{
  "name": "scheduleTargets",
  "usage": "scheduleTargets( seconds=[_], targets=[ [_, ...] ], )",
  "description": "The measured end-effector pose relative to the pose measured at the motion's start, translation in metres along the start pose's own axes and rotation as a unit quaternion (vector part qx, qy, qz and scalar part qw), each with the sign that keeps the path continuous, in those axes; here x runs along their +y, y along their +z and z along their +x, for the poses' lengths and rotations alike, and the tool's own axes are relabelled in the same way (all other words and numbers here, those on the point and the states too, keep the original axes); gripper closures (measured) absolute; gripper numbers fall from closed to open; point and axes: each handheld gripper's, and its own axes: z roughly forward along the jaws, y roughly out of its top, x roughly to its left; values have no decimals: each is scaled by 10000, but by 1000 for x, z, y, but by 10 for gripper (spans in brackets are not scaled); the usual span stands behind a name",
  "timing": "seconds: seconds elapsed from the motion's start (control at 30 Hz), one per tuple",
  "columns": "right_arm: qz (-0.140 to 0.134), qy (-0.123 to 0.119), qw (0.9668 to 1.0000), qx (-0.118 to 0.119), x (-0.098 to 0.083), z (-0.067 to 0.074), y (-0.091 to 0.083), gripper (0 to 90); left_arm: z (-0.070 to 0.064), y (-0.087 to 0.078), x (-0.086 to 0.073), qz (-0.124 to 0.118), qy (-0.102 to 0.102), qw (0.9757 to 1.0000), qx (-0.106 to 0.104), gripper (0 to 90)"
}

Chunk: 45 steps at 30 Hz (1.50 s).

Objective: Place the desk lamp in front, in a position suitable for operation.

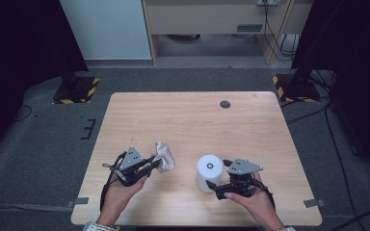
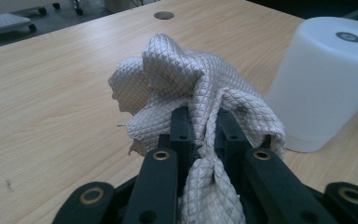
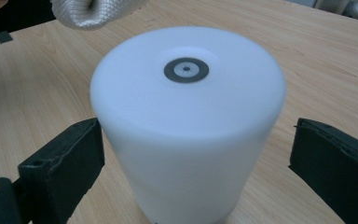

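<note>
A crumpled white quilted cloth (image 1: 165, 156) (image 2: 191, 79) hangs just above the wooden table (image 1: 188, 115), near its front left. My left gripper (image 1: 155, 163) (image 2: 204, 126) is shut on the cloth, a fold of which is pinched between the jaws and trails down behind them. A white cylinder (image 1: 209, 172) (image 2: 326, 79) (image 3: 186, 116) with a small grey ring on its top stands upright to the right of the cloth. My right gripper (image 1: 218, 174) (image 3: 191, 163) is open, one jaw on each side of the cylinder; the right jaw stands clear of it. A corner of the cloth (image 3: 93, 11) shows beyond the cylinder.
A round grey cable hole (image 1: 225, 104) (image 2: 163, 15) sits near the table's far edge. Grey tape tabs (image 1: 81, 201) (image 1: 313, 202) mark the front corners. Stand bases with yellow-black stripes (image 1: 77, 89) (image 1: 296, 86) rest on the floor beyond the table.
</note>
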Motion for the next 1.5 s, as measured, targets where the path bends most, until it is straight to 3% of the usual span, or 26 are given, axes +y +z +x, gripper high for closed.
scheduleTargets(
  seconds=[0.37,0.63,1.1,1.33,1.5],
  targets=[
    [-51,-153,9999,43,7,6,26,85,-10,-1,1,25,20,9995,-301,793],
    [-80,-283,9993,241,7,19,28,87,-26,-4,11,148,254,9979,-574,793],
    [14,-376,9985,389,9,28,29,88,-56,7,37,360,707,9914,-1039,793],
    [77,-481,9973,547,12,38,33,88,-76,18,49,521,1021,9860,-1210,793],
    [109,-526,9968,595,14,42,35,88,-80,29,53,545,1016,9855,-1242,792]
  ],
)
